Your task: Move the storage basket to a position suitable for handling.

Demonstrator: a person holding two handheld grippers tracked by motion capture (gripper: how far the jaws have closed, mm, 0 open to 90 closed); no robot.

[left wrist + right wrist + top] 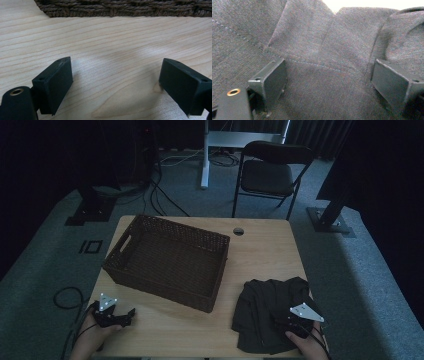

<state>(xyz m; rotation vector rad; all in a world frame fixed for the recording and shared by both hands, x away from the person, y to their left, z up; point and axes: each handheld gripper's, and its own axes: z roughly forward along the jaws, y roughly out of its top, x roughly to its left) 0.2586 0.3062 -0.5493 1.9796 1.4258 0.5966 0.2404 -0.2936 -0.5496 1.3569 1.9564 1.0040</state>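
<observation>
A crumpled dark grey garment (265, 307) lies on the wooden table (260, 255) at the front right. My right gripper (296, 320) rests on its right part, jaws open, with folds of the cloth (324, 62) spread between and beyond the two fingers (270, 80). A dark brown woven basket (167, 260) stands at the left centre, nothing inside it. My left gripper (120, 316) sits low on the bare wood at the front left, open with nothing between its jaws (115, 82); the basket's woven wall (120, 7) runs across just ahead of it.
A round cable hole (238, 231) is in the table's far edge. Beyond the table stand a black folding chair (270, 172), a white desk leg (204, 155) and floor cables (150, 190). Bare wood stretches between the basket and the garment.
</observation>
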